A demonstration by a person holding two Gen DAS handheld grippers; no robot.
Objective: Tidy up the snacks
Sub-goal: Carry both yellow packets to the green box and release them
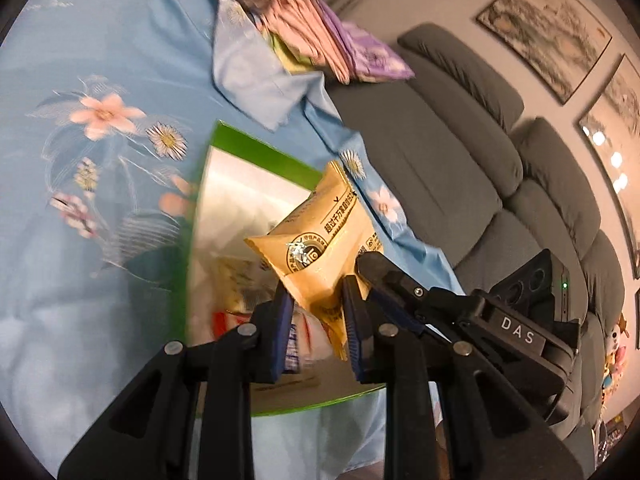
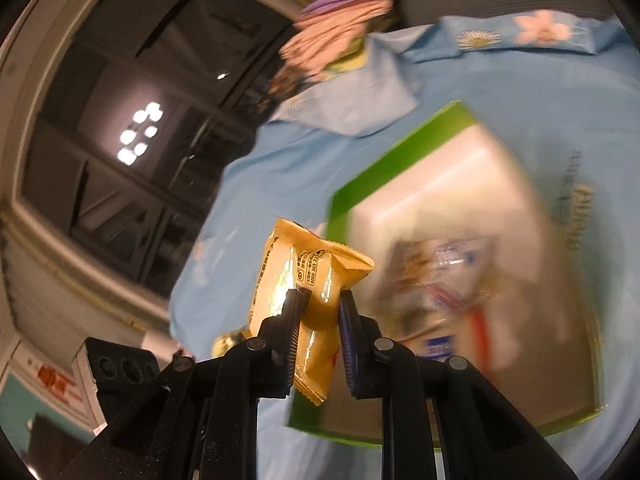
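Observation:
My left gripper (image 1: 316, 308) is shut on a yellow snack packet (image 1: 320, 236) and holds it above the green-rimmed box (image 1: 260, 152). My right gripper (image 2: 320, 312) is shut on another yellow snack packet (image 2: 308, 276) beside the same green box (image 2: 400, 152). The box holds several snack packets (image 2: 444, 280), blurred; they also show in the left wrist view (image 1: 240, 280). The right gripper's body (image 1: 460, 304) sits just right of my left fingers. The left gripper's body (image 2: 120, 368) shows at lower left in the right wrist view.
A light blue flowered cloth (image 1: 100, 120) covers the table. A stack of pink and purple packets (image 1: 332, 44) lies at its far edge; it also shows in the right wrist view (image 2: 340, 28). A grey sofa (image 1: 500, 168) stands beyond the table. Dark windows (image 2: 140, 120) are to the left.

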